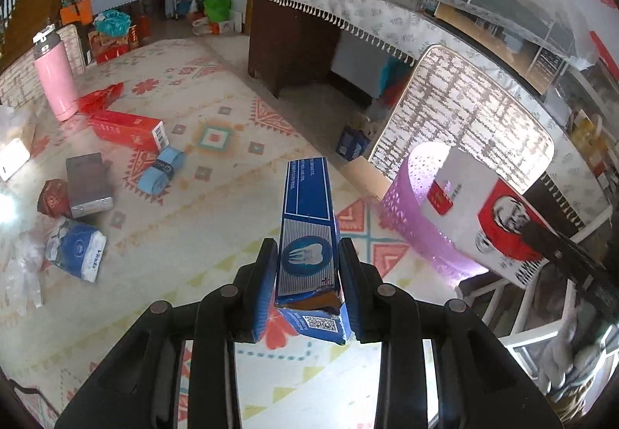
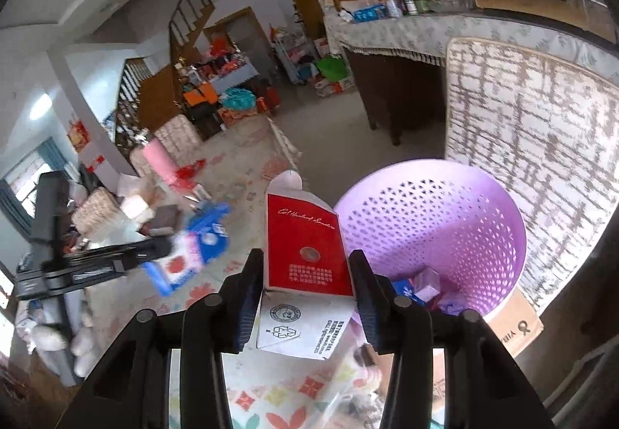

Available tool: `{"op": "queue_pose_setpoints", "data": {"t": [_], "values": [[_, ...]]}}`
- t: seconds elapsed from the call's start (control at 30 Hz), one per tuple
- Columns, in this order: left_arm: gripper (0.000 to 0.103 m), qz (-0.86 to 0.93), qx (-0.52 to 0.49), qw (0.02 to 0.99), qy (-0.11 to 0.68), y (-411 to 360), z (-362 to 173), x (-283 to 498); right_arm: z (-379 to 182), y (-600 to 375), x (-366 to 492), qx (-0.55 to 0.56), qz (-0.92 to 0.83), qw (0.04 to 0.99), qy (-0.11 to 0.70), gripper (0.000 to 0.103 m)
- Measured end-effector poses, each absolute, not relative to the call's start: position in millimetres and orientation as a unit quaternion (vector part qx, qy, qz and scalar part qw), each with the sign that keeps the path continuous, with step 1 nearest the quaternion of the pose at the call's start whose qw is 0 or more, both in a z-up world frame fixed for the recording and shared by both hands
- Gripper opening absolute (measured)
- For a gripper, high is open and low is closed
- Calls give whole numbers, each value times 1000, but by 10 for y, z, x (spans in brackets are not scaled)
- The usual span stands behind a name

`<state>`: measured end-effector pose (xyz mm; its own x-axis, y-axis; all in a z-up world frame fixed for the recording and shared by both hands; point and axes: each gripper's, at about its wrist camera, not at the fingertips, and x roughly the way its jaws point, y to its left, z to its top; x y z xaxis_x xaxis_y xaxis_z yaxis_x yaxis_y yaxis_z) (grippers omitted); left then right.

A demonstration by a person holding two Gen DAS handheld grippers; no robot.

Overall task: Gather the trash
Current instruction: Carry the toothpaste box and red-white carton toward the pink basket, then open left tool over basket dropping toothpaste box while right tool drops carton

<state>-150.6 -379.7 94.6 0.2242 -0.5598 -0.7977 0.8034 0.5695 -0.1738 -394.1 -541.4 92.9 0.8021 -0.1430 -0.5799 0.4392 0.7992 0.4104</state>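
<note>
In the left wrist view my left gripper (image 1: 308,254) is shut on a long blue toothpaste box (image 1: 307,196), which sticks out forward above the patterned mat. To its right stands a purple perforated basket (image 1: 410,220). A red and white carton (image 1: 483,216) hangs over the basket's rim, held by my right gripper (image 1: 557,254). In the right wrist view my right gripper (image 2: 307,262) is shut on that red and white carton (image 2: 305,235), just left of the basket (image 2: 433,204), which holds several small packs. My left gripper (image 2: 154,251) shows blurred at the left with the blue box (image 2: 205,235).
Still on the mat lie a pink bottle (image 1: 54,80), a red box (image 1: 127,129), a blue roll (image 1: 160,171), a grey box (image 1: 88,183) and a blue tissue pack (image 1: 77,249). A mattress (image 1: 464,119) leans behind the basket against a cloth-covered table (image 1: 348,7).
</note>
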Motion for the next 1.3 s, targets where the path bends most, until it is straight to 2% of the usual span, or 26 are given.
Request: {"op": "queue_pose_setpoints", "data": {"t": [0.3, 0.43, 0.83, 0.87, 0.93, 1.03, 1.1, 1.13, 1.23, 1.3], "values": [[31, -414, 181, 788, 419, -3954, 1167, -1691, 1177, -5488, -4048, 272, -158, 899, 304, 49], [31, -443, 183, 778, 407, -4067, 1223, -1846, 1258, -5519, -4171, 240, -192, 910, 278, 49], [32, -524, 205, 734, 380, -5038, 1301, -2335, 972, -6064, -4469, 282, -271, 886, 249, 51], [34, -532, 211, 726, 382, -5147, 1285, -2347, 955, -6105, -4458, 281, -275, 885, 250, 52], [59, -535, 214, 719, 388, -5260, 1242, -2339, 876, -6204, -4404, 288, -283, 877, 261, 55], [69, -531, 204, 723, 393, -5198, 1201, -2303, 817, -6210, -4383, 298, -271, 876, 268, 60], [77, -528, 198, 719, 405, -5083, 1190, -2254, 818, -6159, -4396, 287, -273, 878, 270, 71], [77, -528, 195, 716, 412, -5015, 1191, -2224, 820, -6152, -4413, 284, -274, 878, 270, 76], [77, -530, 174, 714, 424, -4701, 1217, -2147, 866, -6083, -4492, 262, -283, 881, 275, 79], [77, -528, 167, 720, 419, -4497, 1268, -2116, 914, -5993, -4572, 239, -300, 882, 274, 90]]}}
